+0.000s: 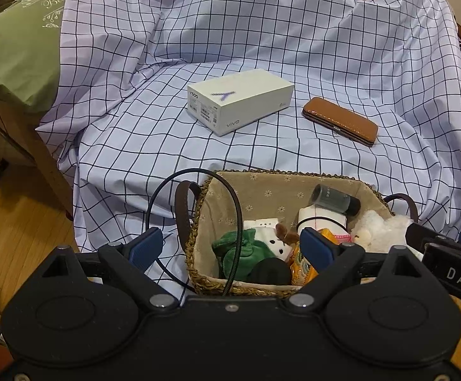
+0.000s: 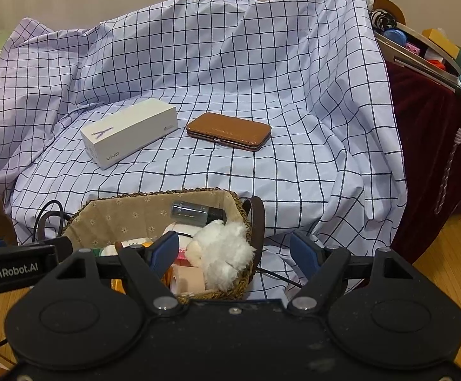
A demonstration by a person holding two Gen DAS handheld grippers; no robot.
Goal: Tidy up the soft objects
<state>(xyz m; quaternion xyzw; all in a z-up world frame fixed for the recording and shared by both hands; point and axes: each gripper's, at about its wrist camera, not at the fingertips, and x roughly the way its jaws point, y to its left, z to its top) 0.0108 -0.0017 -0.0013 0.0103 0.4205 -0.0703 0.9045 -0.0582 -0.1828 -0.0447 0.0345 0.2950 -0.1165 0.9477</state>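
A woven basket (image 1: 198, 254) (image 2: 240, 209) with a flowered cloth lining stands at the near edge of the checked sheet. In it lie a green plush (image 1: 240, 250), a white plush with black spots (image 1: 271, 241), an orange item (image 1: 303, 266), a fluffy white plush (image 1: 376, 228) (image 2: 224, 250), a dark cylinder (image 1: 335, 200) (image 2: 195, 212) and a pink roll (image 2: 187, 277). My left gripper (image 1: 232, 247) is open and empty over the basket's near left side. My right gripper (image 2: 235, 252) is open and empty, its left finger over the basket, its right finger outside.
A white vivo phone box (image 1: 240, 104) (image 2: 129, 131) and a brown leather case (image 1: 340, 120) (image 2: 229, 130) lie on the sheet (image 1: 135, 146) behind the basket. A black cable (image 1: 237, 216) loops over the basket's left rim. A green cushion (image 1: 14, 47) lies left; a cluttered shelf (image 2: 421, 54) stands right.
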